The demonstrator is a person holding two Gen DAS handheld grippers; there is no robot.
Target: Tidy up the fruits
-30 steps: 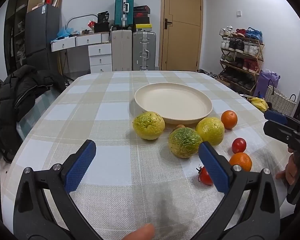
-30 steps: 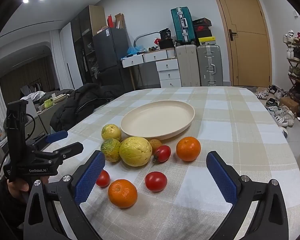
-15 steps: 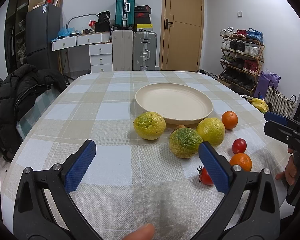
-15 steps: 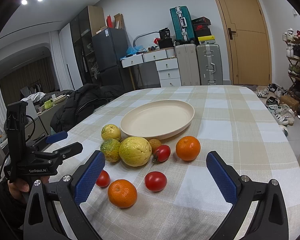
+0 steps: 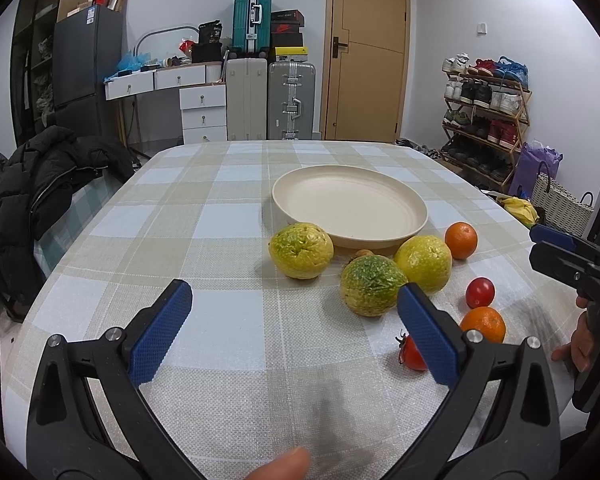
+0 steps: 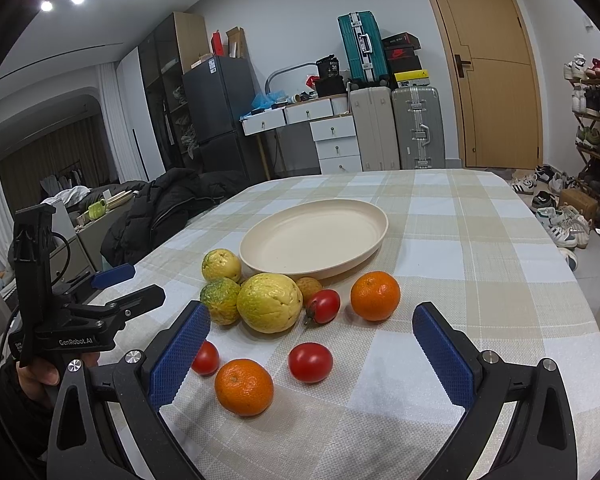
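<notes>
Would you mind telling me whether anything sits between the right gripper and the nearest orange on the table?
Nothing visible does. The right gripper hovers with its jaws open, and the nearest orange lies on bare tablecloth just ahead of them. A red tomato sits beside the orange, not in front of it.

Black two-pronged grippers, textured blue pads on the fingers [image 6: 179, 355], silver screws, white "GenRobot.AI" lettering.

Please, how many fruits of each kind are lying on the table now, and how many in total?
Yellow-green bumpy fruits: 3
Oranges: 2
Red tomatoes: 3
Small brown fruit: 1
Total: 9, all on the cloth beside the plate, none on it.
</notes>
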